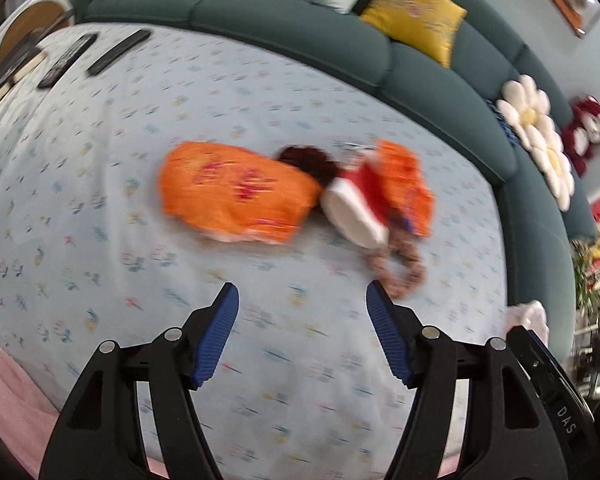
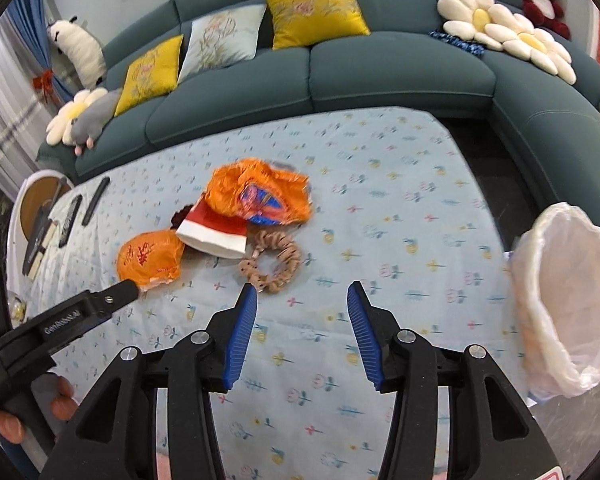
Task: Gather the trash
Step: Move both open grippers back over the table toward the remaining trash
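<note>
Two crumpled orange wrappers lie on the table: a small one [image 2: 150, 258] [image 1: 236, 196] and a larger one [image 2: 260, 194] [image 1: 408, 184]. A red and white carton [image 2: 214, 230] [image 1: 356, 208] lies between them. A beige scrunchie [image 2: 272, 262] [image 1: 404, 268] lies beside it. My left gripper [image 1: 302, 304] is open above the cloth, short of the small wrapper; its tip [image 2: 120, 290] shows in the right wrist view beside that wrapper. My right gripper [image 2: 302, 304] is open and empty, short of the scrunchie.
A bin lined with a white bag [image 2: 568, 300] stands at the table's right edge. Two remotes [image 2: 96, 200] and a book [image 2: 40, 248] lie at the far left. A teal sofa [image 2: 380, 68] with cushions wraps the far side.
</note>
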The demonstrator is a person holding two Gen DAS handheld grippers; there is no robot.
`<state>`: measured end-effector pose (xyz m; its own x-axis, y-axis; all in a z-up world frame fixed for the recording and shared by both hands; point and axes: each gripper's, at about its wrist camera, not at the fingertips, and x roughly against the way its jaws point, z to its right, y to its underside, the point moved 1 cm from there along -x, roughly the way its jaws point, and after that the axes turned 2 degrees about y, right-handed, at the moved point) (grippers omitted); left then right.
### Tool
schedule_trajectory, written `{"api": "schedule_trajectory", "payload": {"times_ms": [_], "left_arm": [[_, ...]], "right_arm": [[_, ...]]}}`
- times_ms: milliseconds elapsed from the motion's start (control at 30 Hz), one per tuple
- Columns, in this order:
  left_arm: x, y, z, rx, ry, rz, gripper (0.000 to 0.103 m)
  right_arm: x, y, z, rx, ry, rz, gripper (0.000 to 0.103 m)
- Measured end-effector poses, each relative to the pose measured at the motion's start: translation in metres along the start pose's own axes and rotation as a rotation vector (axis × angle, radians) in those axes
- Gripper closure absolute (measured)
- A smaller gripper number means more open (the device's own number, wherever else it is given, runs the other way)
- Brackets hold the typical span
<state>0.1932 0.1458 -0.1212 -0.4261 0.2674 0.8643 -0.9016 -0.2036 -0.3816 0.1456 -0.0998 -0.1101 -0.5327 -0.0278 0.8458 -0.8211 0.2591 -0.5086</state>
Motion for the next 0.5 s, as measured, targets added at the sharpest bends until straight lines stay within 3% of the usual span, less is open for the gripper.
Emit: {"api": "schedule_trajectory", "payload": {"times_ms": [333,500], "left_arm": [[-0.037,-0.041,-0.06,0.112,-0.047,-0.03,0.036],[-0.06,-0.056,-0.066,0.146,0.002,-0.063,0.036]], "right_arm": [[-0.069,-0.013,-0.023,0.023,0.041,-0.087,0.056],[-0.098,-0.02,-0.024,0.012,0.071,-0.119,0.056]]}}
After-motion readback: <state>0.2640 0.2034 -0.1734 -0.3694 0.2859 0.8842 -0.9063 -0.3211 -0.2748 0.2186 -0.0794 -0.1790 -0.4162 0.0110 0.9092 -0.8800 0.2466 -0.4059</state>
